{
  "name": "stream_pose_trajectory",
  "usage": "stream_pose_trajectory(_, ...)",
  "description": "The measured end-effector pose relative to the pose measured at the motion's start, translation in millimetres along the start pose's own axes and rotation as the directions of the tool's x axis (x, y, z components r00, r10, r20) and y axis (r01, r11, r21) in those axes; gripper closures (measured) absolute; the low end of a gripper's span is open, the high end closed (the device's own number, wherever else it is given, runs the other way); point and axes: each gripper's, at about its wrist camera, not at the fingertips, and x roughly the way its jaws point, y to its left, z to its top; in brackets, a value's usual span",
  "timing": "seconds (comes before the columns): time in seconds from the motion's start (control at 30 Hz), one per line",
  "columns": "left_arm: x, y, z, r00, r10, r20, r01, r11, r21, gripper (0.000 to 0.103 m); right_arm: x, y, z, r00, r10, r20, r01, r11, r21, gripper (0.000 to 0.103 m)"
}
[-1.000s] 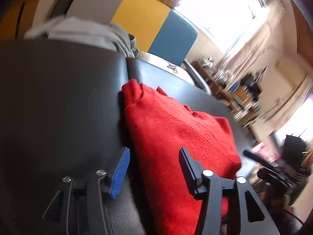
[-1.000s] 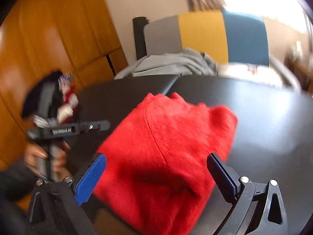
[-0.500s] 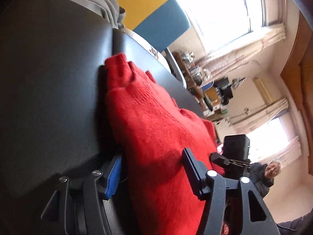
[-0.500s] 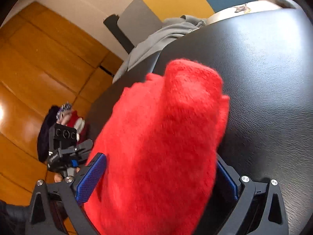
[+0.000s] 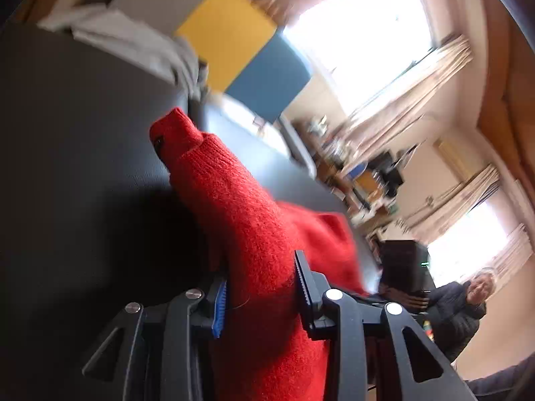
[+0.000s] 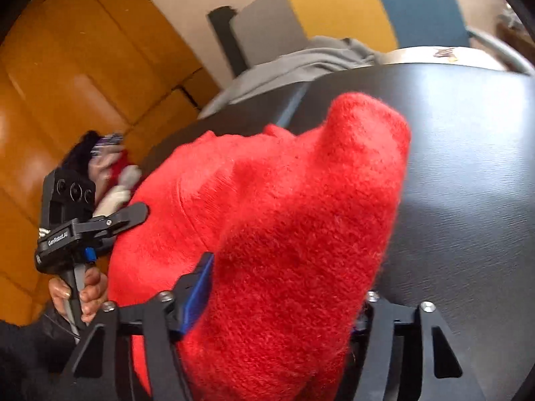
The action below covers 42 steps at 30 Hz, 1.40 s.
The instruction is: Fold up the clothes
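Observation:
A fuzzy red sweater [image 5: 240, 200] lies bunched on the black table [image 5: 83, 150], its near part raised off the surface. My left gripper [image 5: 260, 277] has its jaws closing, and both pads press into a thick fold of the sweater. In the right wrist view the sweater [image 6: 284, 173] swells up between the fingers of my right gripper [image 6: 284, 284], whose jaws are closing too. Its blue left pad [image 6: 200, 284] presses on the knit; the right pad is hidden behind the cloth. A hand [image 6: 83, 287] holds the left gripper at the sweater's left edge.
A grey garment [image 6: 301, 63] lies heaped at the table's far edge, in front of a chair [image 5: 227, 40] with grey, yellow and blue panels. Orange wooden panels [image 6: 67, 67] rise on the left. A person in a dark jacket [image 5: 461, 307] sits beyond the table's right end.
Both grippers went from wide open around the sweater to clamped on its folds. The sweater, flat a second ago, is now gathered and lifted at its near edge.

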Motion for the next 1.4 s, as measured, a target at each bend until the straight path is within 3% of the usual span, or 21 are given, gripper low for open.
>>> stream_pose_trajectory(0.13,-70,-21,2,0.990,0.021,0.142,-0.029,0.998,0.053,0.070,15,55,10,0.988,0.155,0.003,-0.155,0.986,-0.061,0.049)
stream_pose_trajectory(0.2,-113,-33,10,0.970,0.041,0.240,-0.064,0.994,0.086,0.070,25,92,27,0.967,0.255,0.028,-0.251,0.963,-0.095,0.049)
stream_pose_trajectory(0.27,-162,-47,24,0.931,0.066,0.359,-0.119,0.985,0.127,0.070,30,137,57,0.934,0.351,0.062,-0.338,0.927,-0.161,0.049)
stream_pose_trajectory(0.33,-215,-62,38,0.873,0.084,0.480,-0.182,0.970,0.162,0.070,39,185,91,0.896,0.437,0.078,-0.410,0.883,-0.230,0.049)
stream_pose_trajectory(0.4,-268,-75,54,0.793,0.116,0.599,-0.272,0.946,0.177,0.070,47,232,125,0.850,0.519,0.086,-0.475,0.828,-0.299,0.049)
stream_pose_trajectory(0.5,-336,-80,78,0.661,0.199,0.723,-0.412,0.902,0.129,0.070,71,306,175,0.787,0.613,0.077,-0.548,0.750,-0.369,0.049)
stream_pose_trajectory(0.57,-373,-69,100,0.593,0.283,0.754,-0.480,0.876,0.049,0.070,98,362,205,0.761,0.647,0.045,-0.576,0.707,-0.411,0.049)
stream_pose_trajectory(0.67,-410,-16,129,0.519,0.463,0.718,-0.536,0.831,-0.148,0.070,160,430,229,0.790,0.613,-0.018,-0.558,0.706,-0.437,0.047)
stream_pose_trajectory(0.73,-418,42,142,0.496,0.603,0.625,-0.547,0.776,-0.314,0.070,219,458,233,0.848,0.524,-0.081,-0.503,0.748,-0.433,0.042)
stream_pose_trajectory(0.8,-412,111,147,0.501,0.729,0.466,-0.569,0.684,-0.457,0.068,291,472,225,0.915,0.361,-0.180,-0.403,0.809,-0.428,0.042)
stream_pose_trajectory(0.87,-408,149,140,0.526,0.732,0.433,-0.547,0.681,-0.487,0.064,324,461,217,0.913,0.352,-0.207,-0.407,0.825,-0.392,0.034)
stream_pose_trajectory(0.93,-410,146,141,0.538,0.702,0.467,-0.533,0.712,-0.456,0.063,340,451,213,0.897,0.389,-0.208,-0.440,0.824,-0.357,0.031)
stream_pose_trajectory(0.97,-411,143,143,0.539,0.693,0.479,-0.536,0.721,-0.440,0.063,337,450,215,0.898,0.392,-0.200,-0.440,0.820,-0.367,0.029)
stream_pose_trajectory(1.03,-410,131,150,0.517,0.710,0.478,-0.586,0.701,-0.407,0.062,329,451,219,0.913,0.365,-0.183,-0.409,0.816,-0.409,0.024)
stream_pose_trajectory(1.1,-412,118,157,0.472,0.738,0.482,-0.631,0.665,-0.400,0.055,320,456,224,0.930,0.334,-0.153,-0.366,0.813,-0.453,0.020)
stream_pose_trajectory(1.13,-418,112,156,0.434,0.756,0.490,-0.655,0.639,-0.404,0.054,315,458,227,0.941,0.312,-0.134,-0.337,0.811,-0.479,0.018)
stream_pose_trajectory(1.23,-444,77,137,0.238,0.799,0.553,-0.727,0.524,-0.444,0.055,299,471,228,0.972,0.230,-0.052,-0.218,0.793,-0.569,0.017)
stream_pose_trajectory(1.27,-449,66,133,0.188,0.793,0.579,-0.736,0.504,-0.452,0.053,290,478,227,0.978,0.211,-0.007,-0.172,0.780,-0.602,0.016)
stream_pose_trajectory(1.3,-453,62,131,0.182,0.777,0.603,-0.735,0.515,-0.441,0.051,281,486,225,0.979,0.202,0.036,-0.135,0.767,-0.627,0.016)
stream_pose_trajectory(1.37,-446,54,134,0.215,0.739,0.639,-0.744,0.548,-0.383,0.051,261,494,219,0.962,0.262,0.081,-0.145,0.736,-0.661,0.016)
stream_pose_trajectory(1.4,-439,53,138,0.243,0.731,0.638,-0.753,0.557,-0.351,0.051,252,498,216,0.949,0.299,0.098,-0.157,0.719,-0.677,0.016)
